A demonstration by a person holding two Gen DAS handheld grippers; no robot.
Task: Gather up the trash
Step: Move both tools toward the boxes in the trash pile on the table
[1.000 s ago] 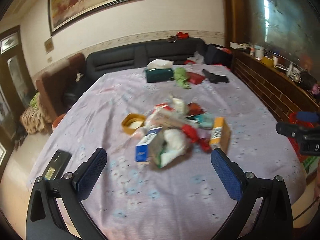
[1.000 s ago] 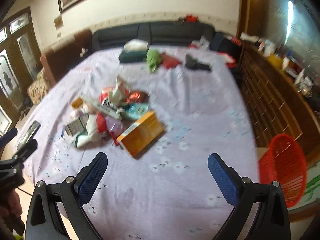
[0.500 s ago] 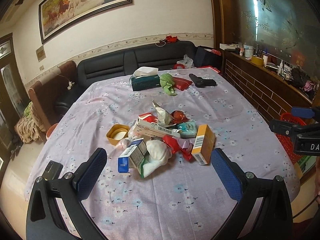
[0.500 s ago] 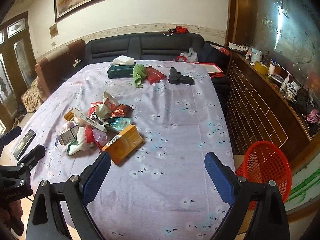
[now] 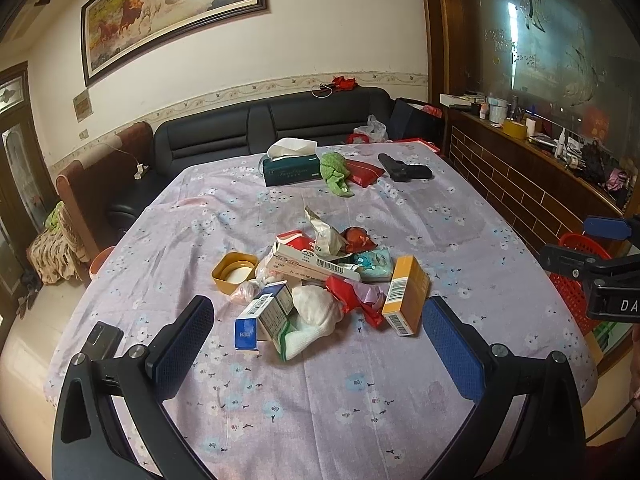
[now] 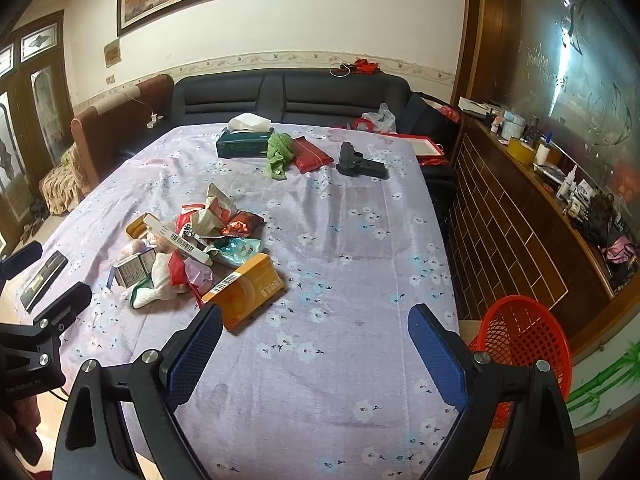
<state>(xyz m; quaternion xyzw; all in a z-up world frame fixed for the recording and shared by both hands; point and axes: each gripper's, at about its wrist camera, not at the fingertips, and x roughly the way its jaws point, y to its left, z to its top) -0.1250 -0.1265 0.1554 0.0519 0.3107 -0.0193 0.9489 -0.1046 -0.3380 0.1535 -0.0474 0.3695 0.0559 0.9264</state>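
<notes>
Collecting starts at the trash pile (image 5: 320,280), heaped mid-counter toward the left edge. The orange box (image 6: 244,290) lies nearest the right tongs (image 6: 314,350); take it first across its narrow faces, then carry it to the red basket (image 6: 520,344) off the counter's (image 6: 360,240) near right corner. Both the right and left tongs (image 5: 318,346) stand wide apart, holding nothing. Against the earlier frame, the right jaws have narrowed slightly, and the blurred views are now sharp, showing the pile undisturbed.
</notes>
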